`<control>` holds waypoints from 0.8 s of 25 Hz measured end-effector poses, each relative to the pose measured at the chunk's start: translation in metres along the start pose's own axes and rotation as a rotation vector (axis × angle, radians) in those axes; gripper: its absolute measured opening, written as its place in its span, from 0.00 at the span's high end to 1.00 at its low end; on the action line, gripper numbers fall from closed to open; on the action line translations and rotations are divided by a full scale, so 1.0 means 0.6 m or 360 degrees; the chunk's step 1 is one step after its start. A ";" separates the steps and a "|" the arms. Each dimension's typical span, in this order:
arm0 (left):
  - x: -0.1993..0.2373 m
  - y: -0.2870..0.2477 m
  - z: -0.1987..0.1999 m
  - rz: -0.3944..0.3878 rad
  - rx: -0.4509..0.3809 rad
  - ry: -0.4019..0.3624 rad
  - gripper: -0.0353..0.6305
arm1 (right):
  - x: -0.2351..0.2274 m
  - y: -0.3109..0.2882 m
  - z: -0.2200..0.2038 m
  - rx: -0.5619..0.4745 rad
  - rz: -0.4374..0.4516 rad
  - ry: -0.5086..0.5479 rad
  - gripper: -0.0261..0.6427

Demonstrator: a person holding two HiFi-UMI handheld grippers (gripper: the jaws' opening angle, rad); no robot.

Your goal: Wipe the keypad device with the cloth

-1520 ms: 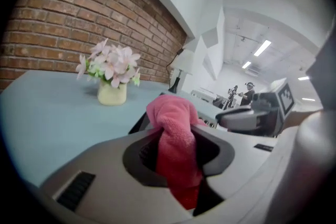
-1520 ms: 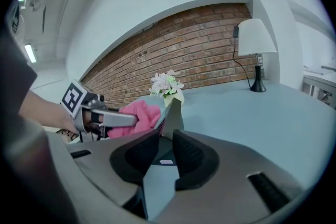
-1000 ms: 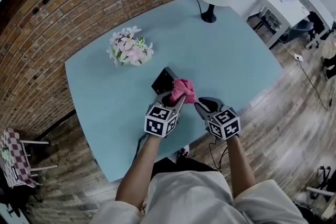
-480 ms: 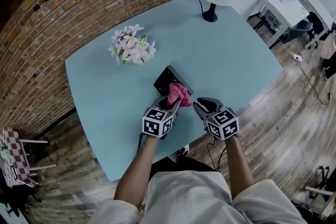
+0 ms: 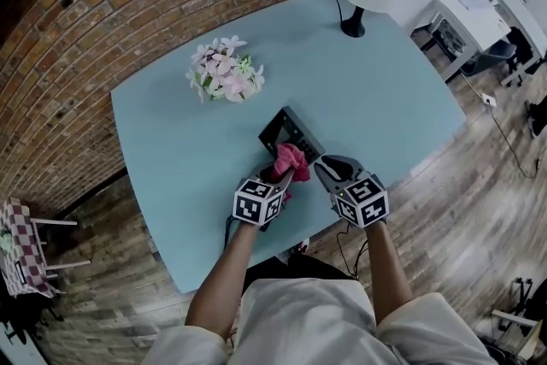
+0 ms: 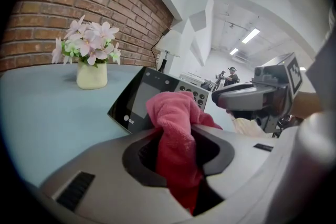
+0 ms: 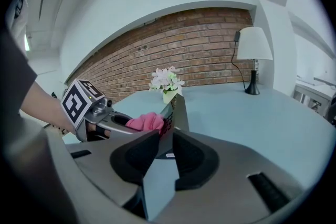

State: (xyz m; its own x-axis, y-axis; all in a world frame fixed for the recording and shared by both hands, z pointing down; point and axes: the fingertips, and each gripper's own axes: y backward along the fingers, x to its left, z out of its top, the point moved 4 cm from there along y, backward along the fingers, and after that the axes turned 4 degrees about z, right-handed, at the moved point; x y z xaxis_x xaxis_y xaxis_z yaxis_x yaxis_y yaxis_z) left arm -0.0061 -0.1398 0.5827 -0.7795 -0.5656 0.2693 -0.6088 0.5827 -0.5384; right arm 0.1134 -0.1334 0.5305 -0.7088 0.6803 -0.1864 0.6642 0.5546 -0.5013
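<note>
left gripper (image 5: 284,176) clamped on crumpled pink cloth (image 5: 291,158) | cloth now at near edge of black keypad device (image 5: 287,128), more keys uncovered than before | device just beside pink flower bouquet (image 5: 225,71), on the grippers' side | right gripper (image 5: 324,167) pinches device's near edge

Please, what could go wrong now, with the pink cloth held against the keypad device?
The black keypad device stands tilted. A push from the pink cloth in the left gripper may slide or tip it, since the right gripper only meets its corner, grip unclear. The cloth's loose folds may press the round keys.
</note>
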 end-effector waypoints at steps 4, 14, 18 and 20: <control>0.003 0.001 -0.003 -0.0002 0.0014 0.0026 0.72 | -0.009 0.000 0.011 -0.0021 -0.0022 0.0027 0.80; 0.029 0.014 -0.041 0.0153 0.0110 0.0016 0.72 | -0.028 -0.020 0.027 -0.0120 0.0033 0.0021 0.80; 0.037 0.029 -0.058 0.0193 0.0163 0.0074 0.72 | -0.027 -0.011 0.023 -0.0114 0.0039 -0.0011 0.80; 0.046 0.041 -0.061 0.0212 0.0170 0.0085 0.72 | -0.027 -0.010 0.024 -0.0096 0.0021 0.0001 0.80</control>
State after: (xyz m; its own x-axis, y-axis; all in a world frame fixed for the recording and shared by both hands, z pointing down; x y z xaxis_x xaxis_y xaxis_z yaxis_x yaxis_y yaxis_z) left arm -0.0479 -0.1197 0.6060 -0.8607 -0.4541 0.2302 -0.4826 0.5835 -0.6532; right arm 0.1177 -0.1548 0.5245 -0.6997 0.6880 -0.1924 0.6866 0.5733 -0.4471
